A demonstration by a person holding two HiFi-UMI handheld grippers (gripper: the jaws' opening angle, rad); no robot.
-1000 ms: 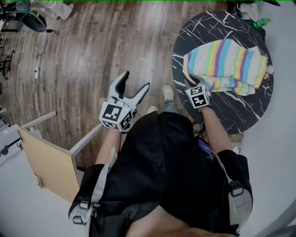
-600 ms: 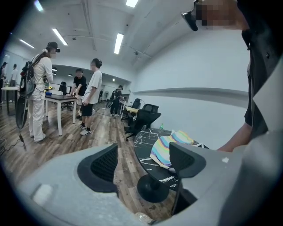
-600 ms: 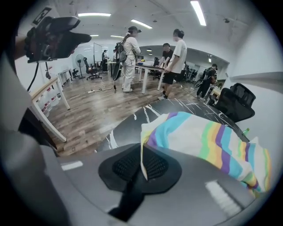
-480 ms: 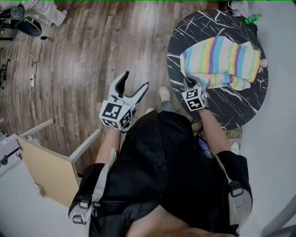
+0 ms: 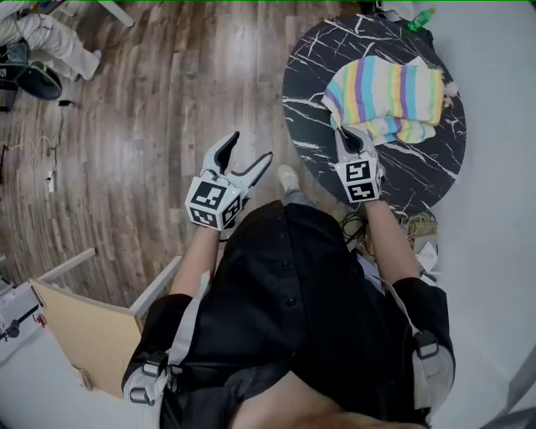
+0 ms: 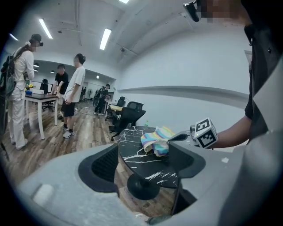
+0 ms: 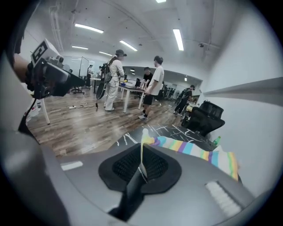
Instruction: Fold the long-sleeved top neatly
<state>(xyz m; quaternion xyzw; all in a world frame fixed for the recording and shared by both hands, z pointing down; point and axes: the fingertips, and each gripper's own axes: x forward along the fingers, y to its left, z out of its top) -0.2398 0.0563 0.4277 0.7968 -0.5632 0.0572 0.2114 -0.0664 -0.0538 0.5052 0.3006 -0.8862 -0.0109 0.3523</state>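
Observation:
The long-sleeved top [image 5: 387, 95], in pastel rainbow stripes, lies bunched on a round black marble table [image 5: 314, 80] at the upper right. My right gripper [image 5: 348, 136] is at the top's near edge, shut on a thin pale fold of its fabric [image 7: 142, 148] that runs up between the pads. The rest of the top [image 7: 201, 154] spreads beyond the jaws. My left gripper [image 5: 248, 153] hangs over the wooden floor left of the table, jaws wide apart and holding nothing. From its own view the top [image 6: 156, 140] and the right gripper [image 6: 191, 136] show across the table.
A green bottle [image 5: 421, 18] stands at the table's far edge. Cables [image 5: 416, 226] lie on the floor by the table's near side. A wooden panel [image 5: 84, 335] is at the lower left. Several people [image 7: 152, 86] stand by desks, with black office chairs [image 7: 204, 120] beyond.
The right gripper has risen from the table's near edge with the top's fabric pinched in it. The left gripper has shifted slightly toward the table, still open.

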